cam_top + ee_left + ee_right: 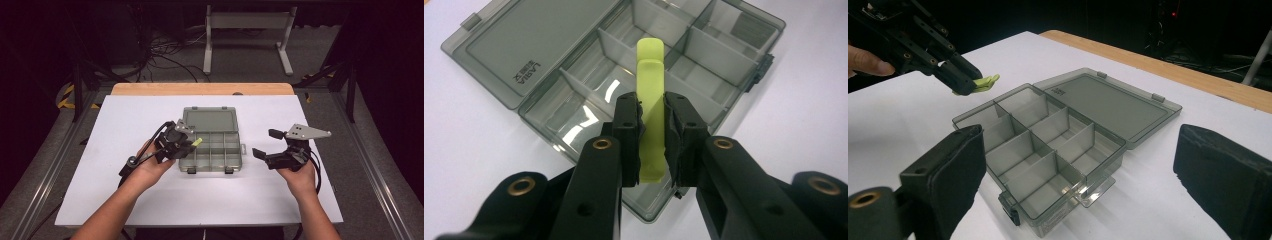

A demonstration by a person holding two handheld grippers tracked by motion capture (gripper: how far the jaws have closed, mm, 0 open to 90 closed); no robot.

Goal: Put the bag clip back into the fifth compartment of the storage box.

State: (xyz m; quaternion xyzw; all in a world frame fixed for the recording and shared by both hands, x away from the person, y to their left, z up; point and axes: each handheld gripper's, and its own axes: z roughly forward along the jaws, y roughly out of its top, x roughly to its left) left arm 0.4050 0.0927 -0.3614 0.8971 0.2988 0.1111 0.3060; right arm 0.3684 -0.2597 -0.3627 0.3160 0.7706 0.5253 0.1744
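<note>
Pick looks done, drop isn't. Left gripper (653, 131) has its jaws closed tight on a yellow-green clip (651, 105), a flat plastic piece w/ a rounded tip, held by its lower half so the tip sticks out past the pads. It hangs in the air over the left edge of the organizer box (210, 145), approx above the near-left compartments, not touching any divider as far as the high view and right gripper view tell. Box sits mid-table on the white table (125, 200), lid (209, 120) flipped fully open and lying flat behind the tray; every compartment I can see is empty. Right gripper (266, 143) waits to the right of the box, well apart from it, jaws spread wide w/ nothing btwn them. Left to do, by my read: lower the clip into a compartment, release, back off; prob close the lid after, though that's a guess.
</note>
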